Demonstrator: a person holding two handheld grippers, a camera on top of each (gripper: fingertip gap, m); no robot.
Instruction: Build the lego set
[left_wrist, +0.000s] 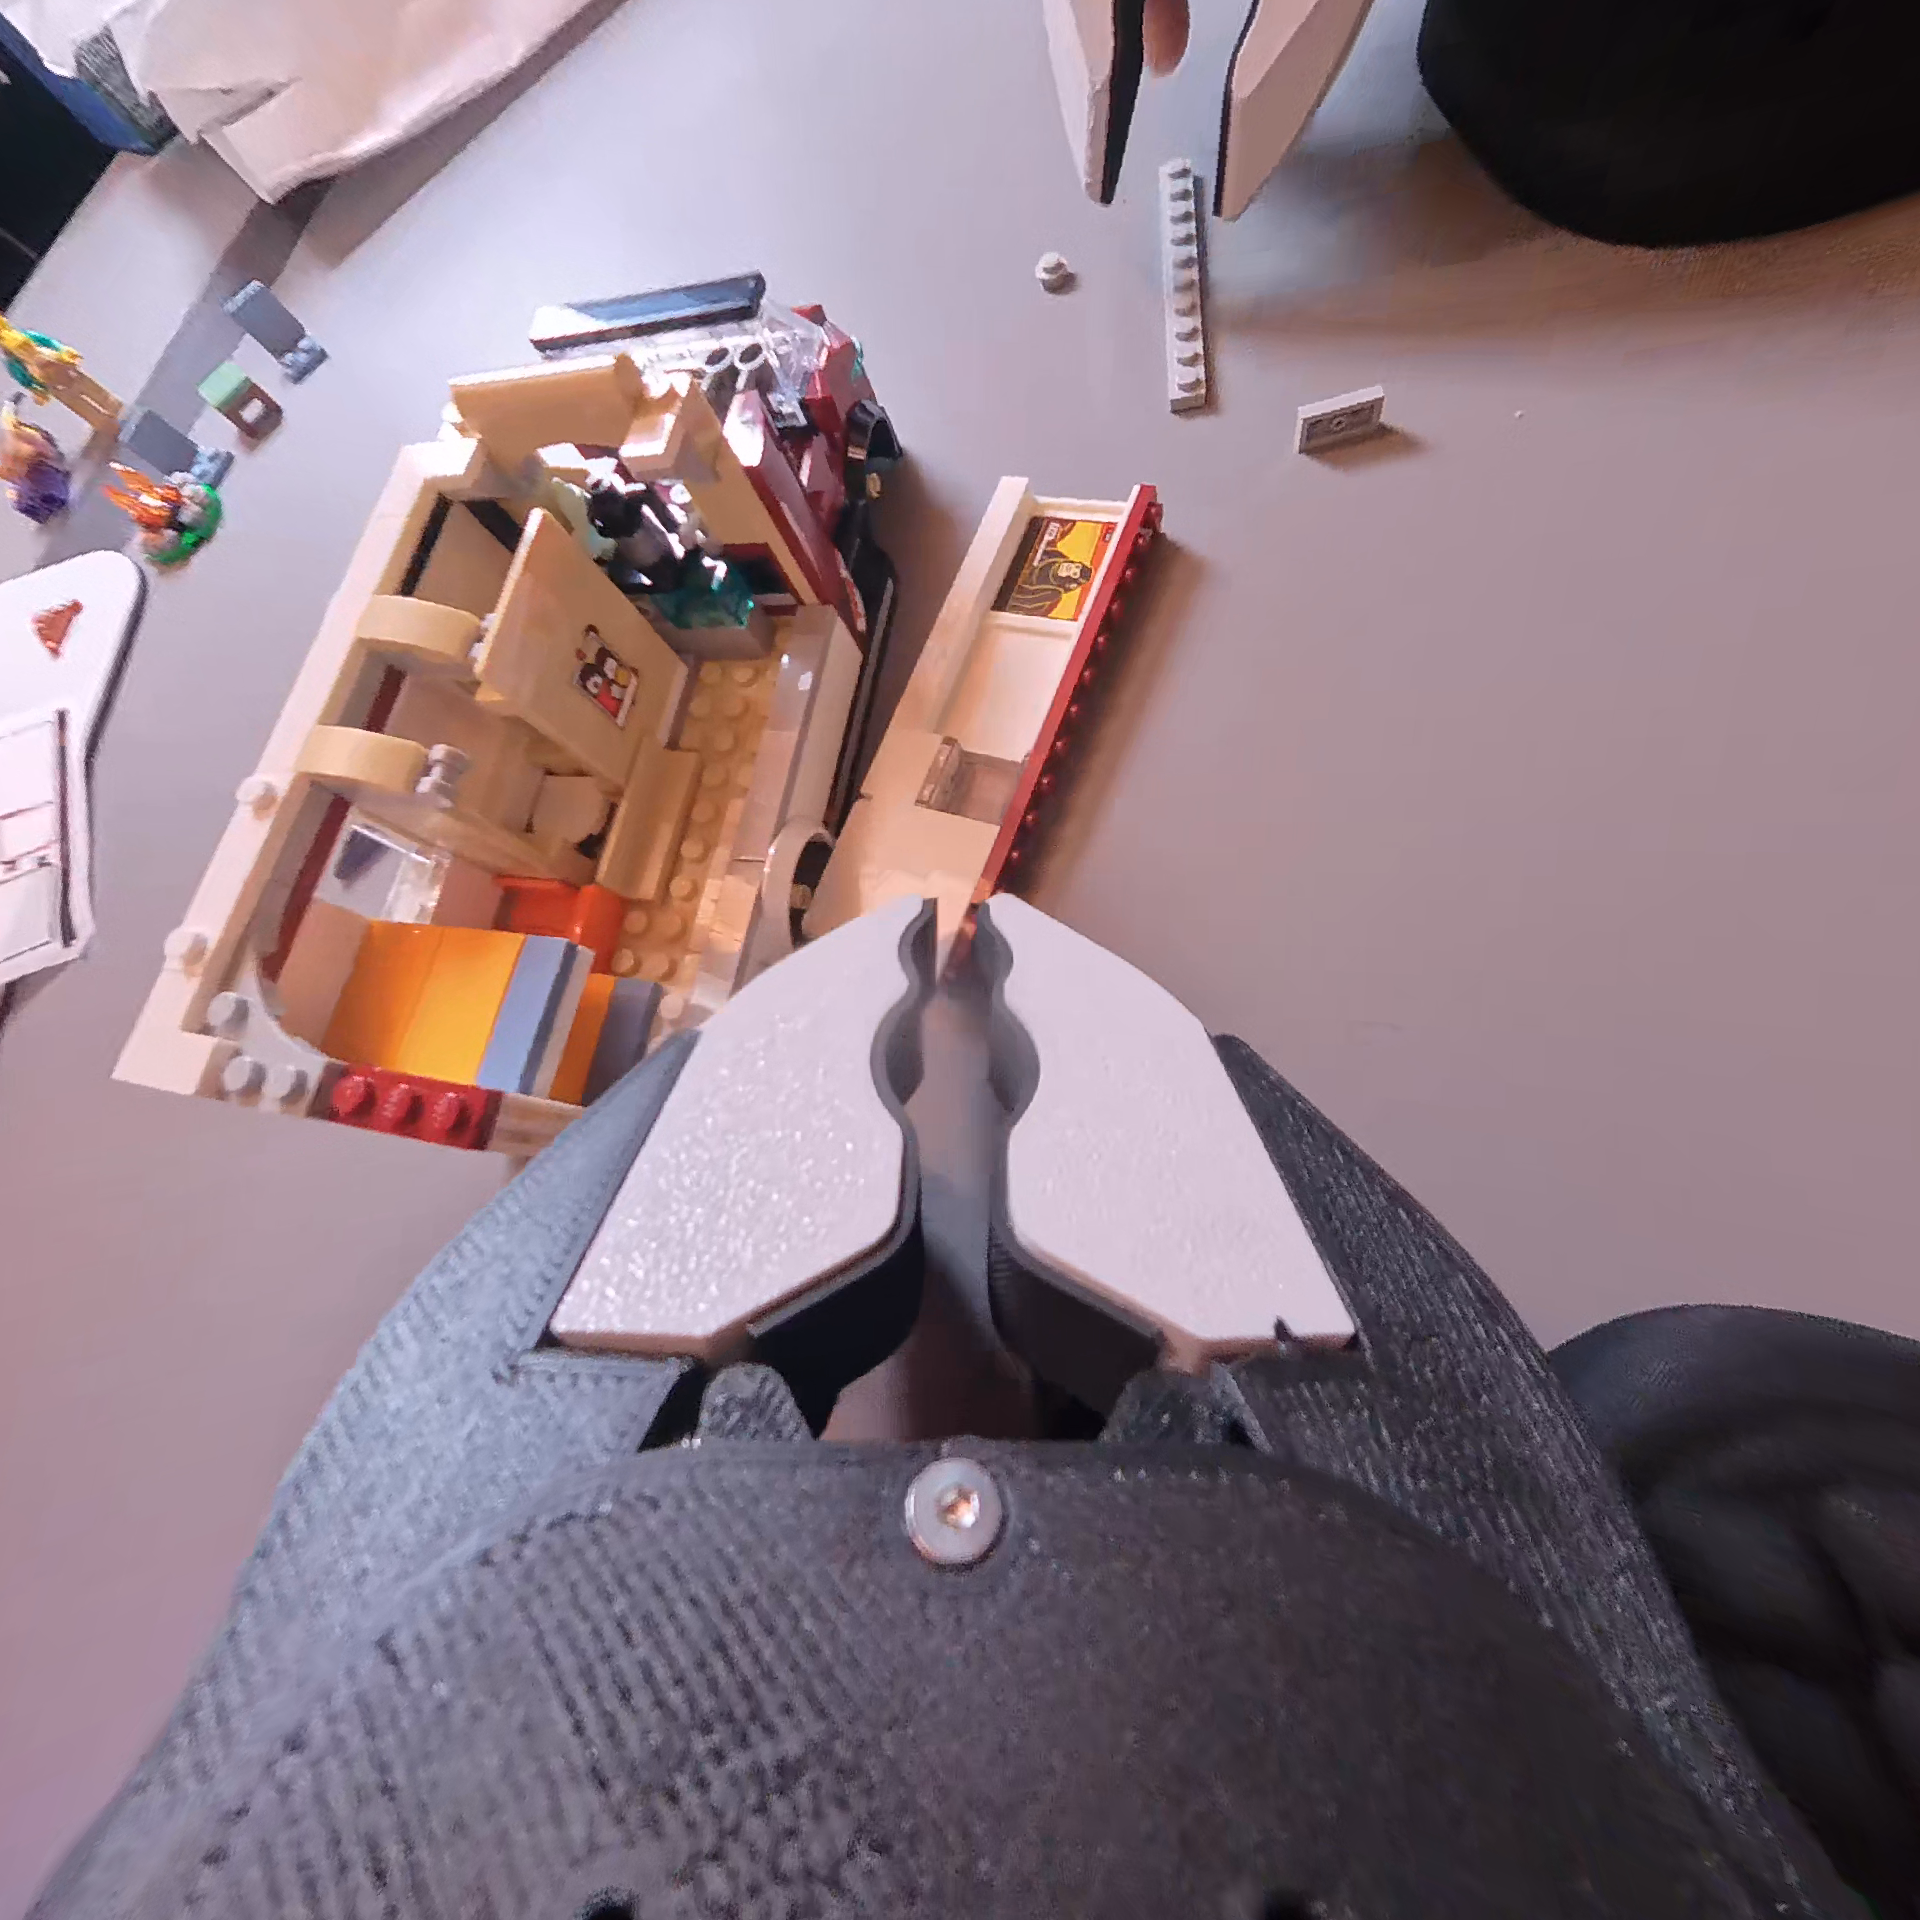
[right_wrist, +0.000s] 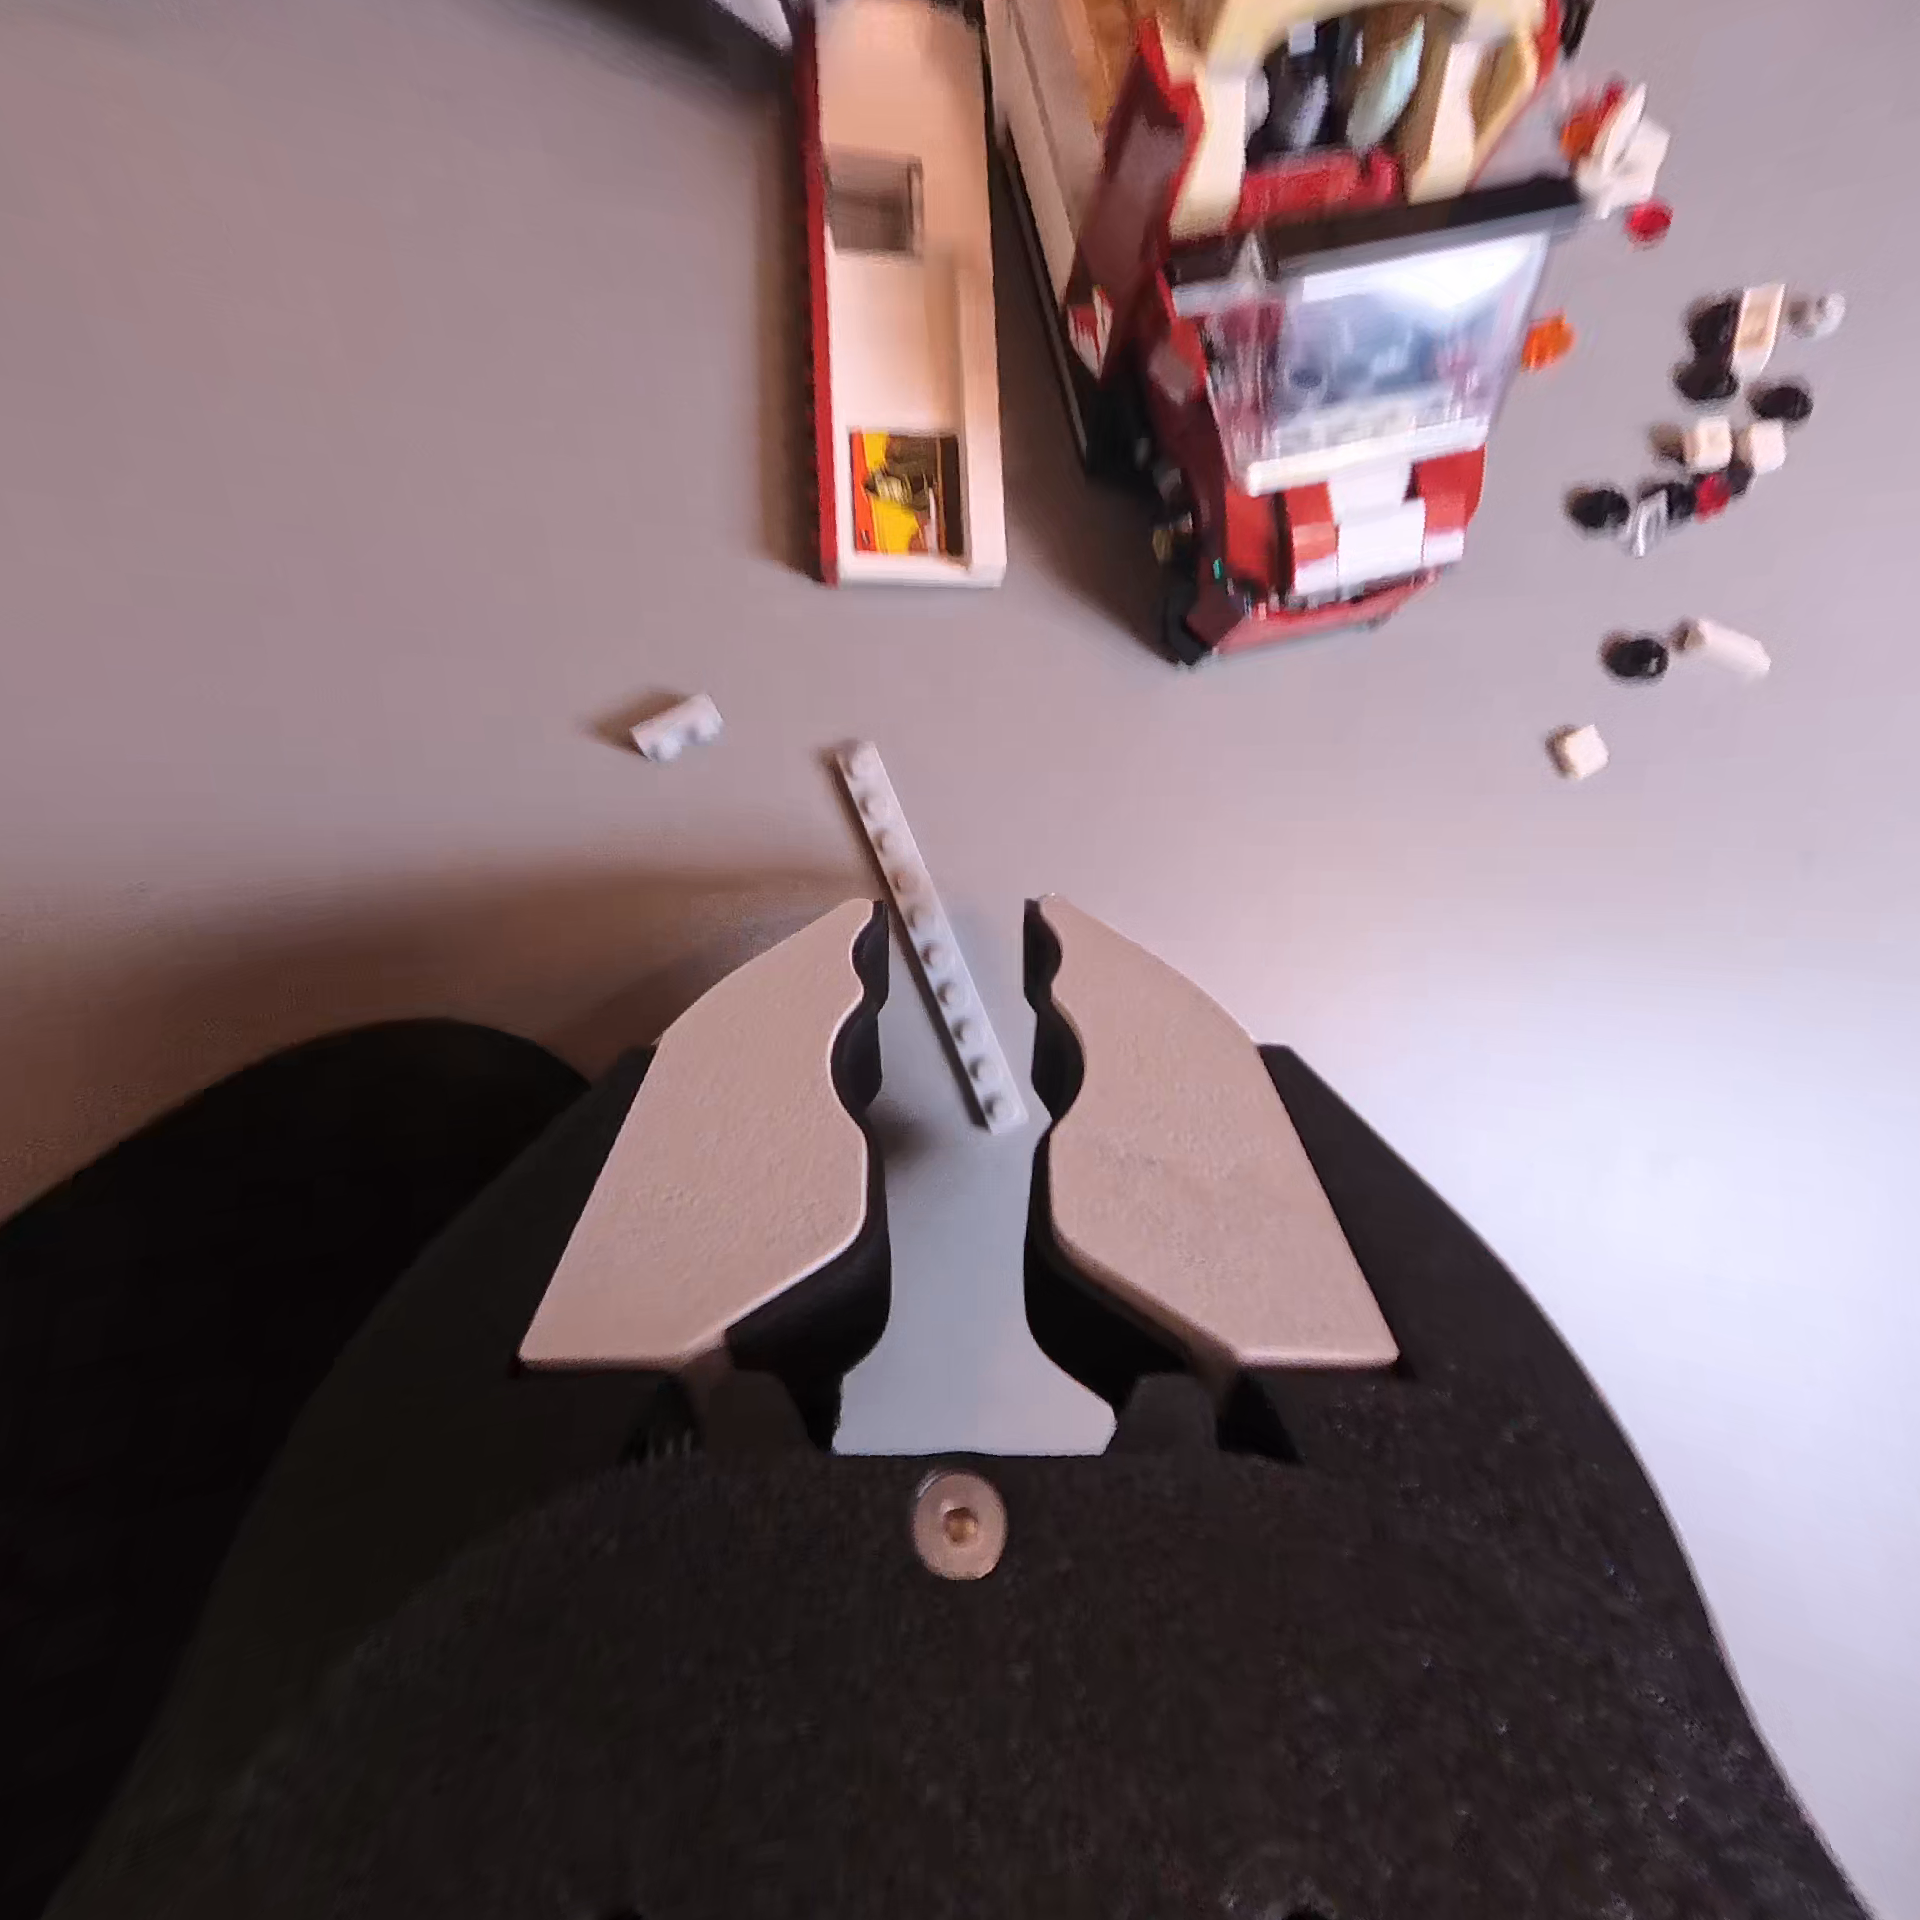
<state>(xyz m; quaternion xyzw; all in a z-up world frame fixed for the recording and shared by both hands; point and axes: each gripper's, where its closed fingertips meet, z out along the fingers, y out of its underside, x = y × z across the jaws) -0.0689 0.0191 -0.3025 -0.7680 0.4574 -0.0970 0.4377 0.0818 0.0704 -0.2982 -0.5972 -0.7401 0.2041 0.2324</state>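
Observation:
My left gripper (left_wrist: 961, 914) is shut on the near end of a white wall panel (left_wrist: 997, 675). The panel has a dark red studded edge (left_wrist: 1081, 686) and lies flat on the grey table, right of a tan and red brick building model (left_wrist: 520, 727). A red sliver of that edge shows between the pads. The panel (right_wrist: 904, 343) and the model (right_wrist: 1330, 343) also show in the right wrist view. My right gripper (right_wrist: 956, 909) is open. A long thin grey studded plate (right_wrist: 940, 966) lies on the table between its fingers, and the pads do not press it. The left wrist view shows this gripper (left_wrist: 1169, 206) over the plate (left_wrist: 1182, 301).
A small grey plate (right_wrist: 675, 724) and a scatter of black, tan and red pieces (right_wrist: 1704, 436) lie on the table. A round grey stud (left_wrist: 1055, 272), a grey tile (left_wrist: 1340, 426), small figures (left_wrist: 62, 436), a white sheet (left_wrist: 52, 748) and a black bulky object (left_wrist: 1683, 114) are around. The gap from one gripper's tips to the other's is roughly 15 cm. From the right gripper's tips to the grey tile (left_wrist: 1340, 426) is close to 6 cm. Look for it in the right wrist view (right_wrist: 670, 700) too.

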